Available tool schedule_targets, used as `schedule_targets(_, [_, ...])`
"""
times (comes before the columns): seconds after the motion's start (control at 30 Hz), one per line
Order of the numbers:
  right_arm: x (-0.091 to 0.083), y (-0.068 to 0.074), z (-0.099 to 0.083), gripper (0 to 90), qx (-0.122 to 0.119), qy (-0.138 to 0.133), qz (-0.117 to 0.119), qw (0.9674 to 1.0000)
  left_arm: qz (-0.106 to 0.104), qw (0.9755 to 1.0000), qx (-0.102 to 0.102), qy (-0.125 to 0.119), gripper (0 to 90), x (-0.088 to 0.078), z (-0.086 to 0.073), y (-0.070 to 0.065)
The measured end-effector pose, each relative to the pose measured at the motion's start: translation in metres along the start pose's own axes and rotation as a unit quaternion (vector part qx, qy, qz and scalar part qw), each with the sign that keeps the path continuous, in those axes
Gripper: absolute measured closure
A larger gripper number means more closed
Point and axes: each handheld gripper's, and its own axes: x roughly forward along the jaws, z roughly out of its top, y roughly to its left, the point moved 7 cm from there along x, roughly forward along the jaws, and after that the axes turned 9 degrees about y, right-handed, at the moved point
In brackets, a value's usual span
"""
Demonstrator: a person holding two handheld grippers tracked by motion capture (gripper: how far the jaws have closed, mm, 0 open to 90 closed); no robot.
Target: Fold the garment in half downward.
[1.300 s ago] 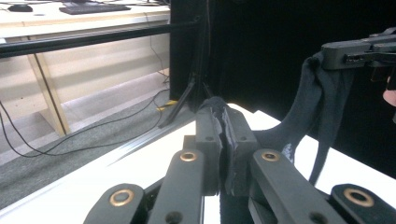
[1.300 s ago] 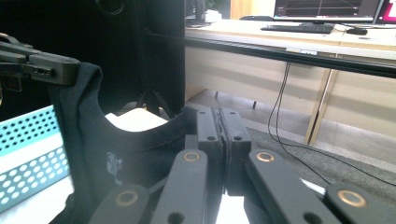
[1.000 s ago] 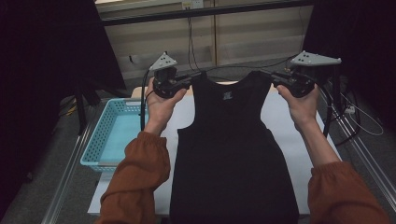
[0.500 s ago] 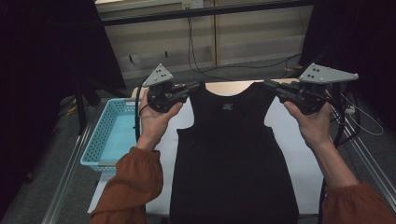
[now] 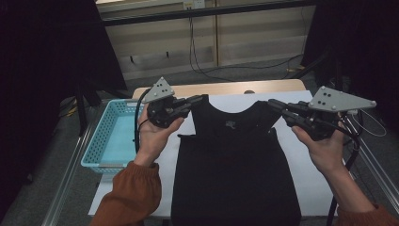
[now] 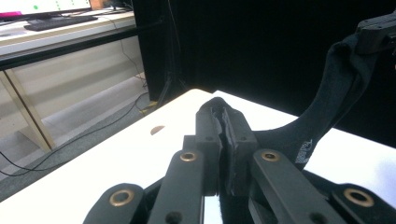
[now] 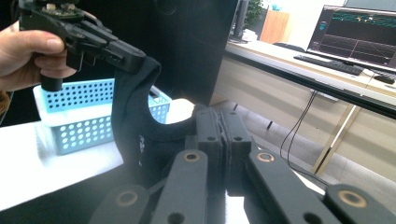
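Where white table ends: grey floor, trailing cables, blue basket beside.

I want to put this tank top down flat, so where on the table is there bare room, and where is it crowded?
Bare white table runs right of the black tank top, and a narrower strip lies between it and the blue basket on the left. The far wooden edge is free too. The middle is crowded: both grippers, left and right, hold its shoulder straps.
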Motion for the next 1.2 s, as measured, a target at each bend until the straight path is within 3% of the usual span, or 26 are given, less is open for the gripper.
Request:
schedule_targets(0.23, [-0.011,0.014,-0.014,89.1,-0.001,0.009,0.002,1.0,-0.01,0.9999,0.005,0.006,86.1,-0.005,-0.015,-0.017])
schedule_targets(0.67, [-0.026,0.042,-0.033,89.1,-0.003,0.021,0.018,0.9996,-0.013,0.9996,0.005,0.025,86.1,-0.006,-0.045,-0.027])
schedule_targets(0.87, [-0.032,0.054,-0.041,89.0,-0.005,0.03,0.023,0.9993,-0.013,0.9995,0.005,0.029,86.0,-0.009,-0.051,-0.029])
schedule_targets(1.07, [-0.039,0.065,-0.05,89.0,-0.001,0.037,0.029,0.9989,-0.017,0.9993,0.014,0.029,86.0,-0.015,-0.056,-0.039])
schedule_targets(1.2, [-0.036,0.069,-0.062,89.0,0.009,0.046,0.036,0.9983,-0.024,0.9988,0.017,0.04,86.0,-0.014,-0.067,-0.046])
